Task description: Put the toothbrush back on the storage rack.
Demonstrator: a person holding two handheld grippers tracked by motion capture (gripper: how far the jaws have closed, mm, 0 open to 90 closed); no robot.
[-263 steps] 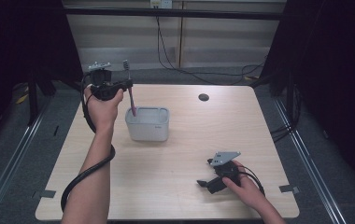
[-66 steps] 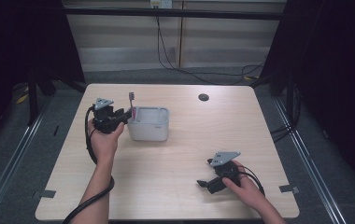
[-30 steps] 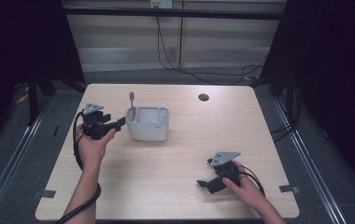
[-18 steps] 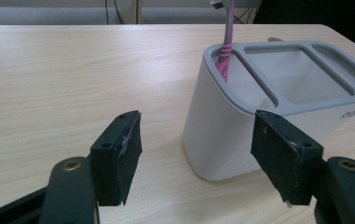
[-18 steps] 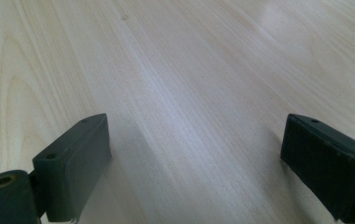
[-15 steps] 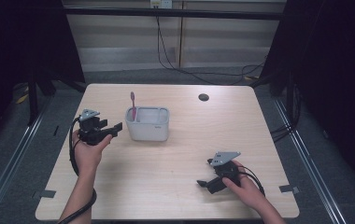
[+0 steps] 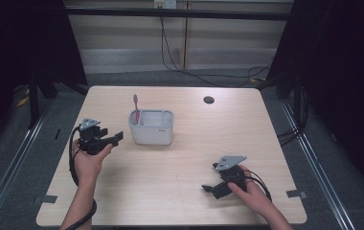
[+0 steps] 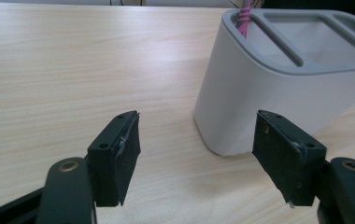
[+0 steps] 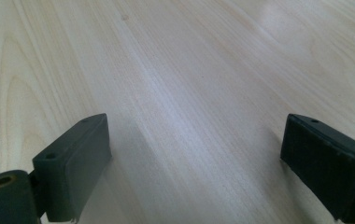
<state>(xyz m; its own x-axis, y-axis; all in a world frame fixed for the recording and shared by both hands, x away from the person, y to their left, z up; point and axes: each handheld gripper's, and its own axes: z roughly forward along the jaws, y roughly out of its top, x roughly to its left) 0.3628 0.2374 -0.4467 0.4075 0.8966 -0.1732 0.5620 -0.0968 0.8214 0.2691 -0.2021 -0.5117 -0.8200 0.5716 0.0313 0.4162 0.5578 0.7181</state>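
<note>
Light wood-grain table (image 7: 170, 191) w/ rounded corners carries everything; a small dark round hole (image 7: 209, 99) sits toward its far edge, right of centre.

Grey-white plastic holder w/ rounded corners and a darker grey slotted top (image 7: 152, 127) stands upright on the table, left of centre. A small mark or logo shows on its near face in the high view and at the frame's right edge in the left gripper view, too small to read. No other writing legible. Inside it: one pink toothbrush (image 7: 135, 108), standing roughly upright in the end slot at the holder's left, head sticking up above the rim. In the left gripper view the other slots look empty as far as seen.

Left gripper (image 7: 118, 138), black, grey three-cornered plate on top, held in the person's left hand (image 7: 89, 160), sits just beside the holder's left end, jaws pointing at it, not touching. Its jaws stand wide apart w/ nothing between them; holder's near corner is just beyond the right-hand jaw.

Right gripper (image 7: 209, 188), black, same plate, in the right hand (image 7: 252, 191) near the table's front right, well apart from the holder. Jaws spread wide, low over bare wood, nothing between.
</note>
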